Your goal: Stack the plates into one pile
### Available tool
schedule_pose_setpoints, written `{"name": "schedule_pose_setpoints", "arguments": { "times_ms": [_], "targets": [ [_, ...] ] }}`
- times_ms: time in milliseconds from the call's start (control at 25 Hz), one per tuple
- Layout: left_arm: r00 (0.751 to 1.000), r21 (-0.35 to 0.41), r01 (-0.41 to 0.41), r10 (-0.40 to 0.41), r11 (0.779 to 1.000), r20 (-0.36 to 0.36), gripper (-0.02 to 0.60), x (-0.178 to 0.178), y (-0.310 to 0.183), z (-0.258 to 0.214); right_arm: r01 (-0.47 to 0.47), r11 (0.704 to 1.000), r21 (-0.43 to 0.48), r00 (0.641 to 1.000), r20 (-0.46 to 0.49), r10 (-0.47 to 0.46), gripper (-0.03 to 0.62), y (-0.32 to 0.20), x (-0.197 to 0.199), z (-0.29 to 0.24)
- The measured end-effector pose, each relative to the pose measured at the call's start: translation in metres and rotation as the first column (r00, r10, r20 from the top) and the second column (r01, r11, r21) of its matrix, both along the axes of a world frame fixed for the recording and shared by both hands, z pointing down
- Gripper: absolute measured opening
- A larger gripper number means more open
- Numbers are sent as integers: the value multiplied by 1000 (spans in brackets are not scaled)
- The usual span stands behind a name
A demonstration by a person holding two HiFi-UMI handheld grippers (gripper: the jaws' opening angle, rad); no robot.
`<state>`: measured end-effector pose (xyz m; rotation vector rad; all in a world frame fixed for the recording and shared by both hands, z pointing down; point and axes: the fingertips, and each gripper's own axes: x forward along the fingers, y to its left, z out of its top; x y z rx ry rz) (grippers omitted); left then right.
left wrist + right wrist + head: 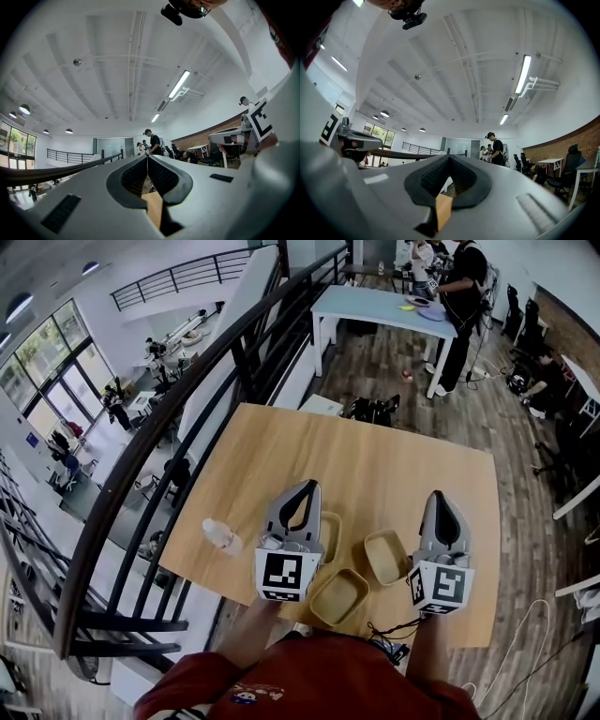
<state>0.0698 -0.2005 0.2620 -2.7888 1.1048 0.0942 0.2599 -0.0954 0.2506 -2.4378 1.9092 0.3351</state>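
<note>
Three tan shallow plates lie near the front edge of the wooden table (375, 460). One plate (331, 532) is partly hidden under my left gripper, a second plate (385, 556) lies to its right, and the third plate (339, 597) sits nearest me. None rests on another. My left gripper (309, 486) hovers above the leftmost plate, shut and empty. My right gripper (439, 495) hovers just right of the second plate, also shut and empty. In the left gripper view the left gripper (147, 158) points nearly level with its jaws together. The right gripper (450, 158) looks the same in its own view.
A small plastic bottle (221, 536) lies on the table's left side. A dark curved railing (187, 418) runs along the left, over a drop to a lower floor. A person (461, 306) stands at a light blue table (375, 306) beyond. Cables (389, 629) hang at the front edge.
</note>
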Motion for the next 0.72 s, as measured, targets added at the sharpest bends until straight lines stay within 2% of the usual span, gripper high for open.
{"name": "schedule_pose_setpoints", "arguments": {
  "times_ms": [360,600,720],
  "targets": [
    [997,-125,54,-48,991,54,6,-16,5,56,41,994,-106,999,35,-37,11,-6,-9,41],
    [995,-218,85,-71,972,75,6,-30,13,95,66,981,-182,996,71,-54,11,-7,-15,77],
    [994,-283,98,-78,954,82,6,-37,20,116,86,971,-225,994,90,-67,11,-7,-22,95]
  ]
}}
